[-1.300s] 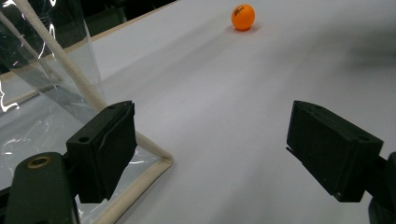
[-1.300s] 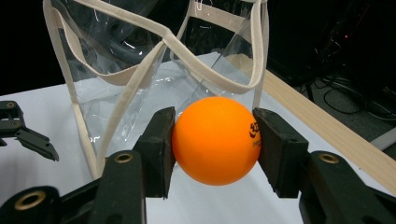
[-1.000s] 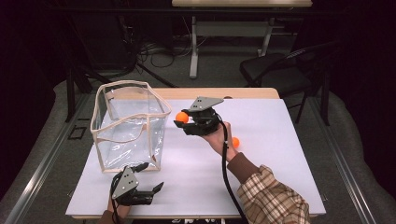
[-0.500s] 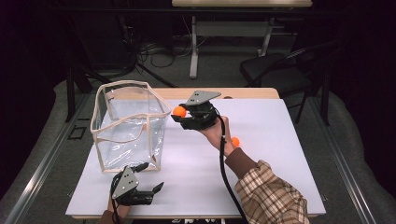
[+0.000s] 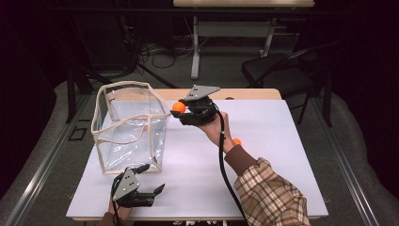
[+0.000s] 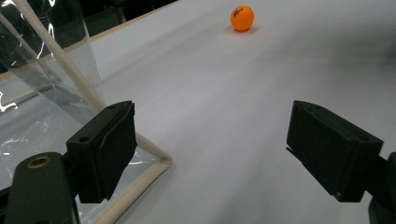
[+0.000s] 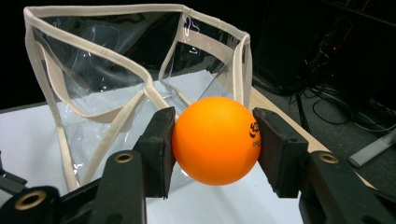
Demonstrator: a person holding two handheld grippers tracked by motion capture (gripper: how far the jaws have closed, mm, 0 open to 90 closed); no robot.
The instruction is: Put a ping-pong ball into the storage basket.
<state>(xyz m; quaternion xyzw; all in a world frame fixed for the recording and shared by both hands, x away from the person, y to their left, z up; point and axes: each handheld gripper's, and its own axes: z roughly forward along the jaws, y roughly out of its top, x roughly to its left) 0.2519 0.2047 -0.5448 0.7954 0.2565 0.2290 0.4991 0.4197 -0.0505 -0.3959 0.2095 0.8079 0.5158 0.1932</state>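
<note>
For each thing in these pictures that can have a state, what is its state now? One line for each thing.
Clear bag: upright on the table, top open, nothing visible inside.
Held orange ball: clamped between the right gripper's jaws, raised beside the bag's rim.
Second orange ball: lying free on the white table surface.
Right gripper: shut on the held ball.
Left gripper: open, low by the bag's near corner.
</note>
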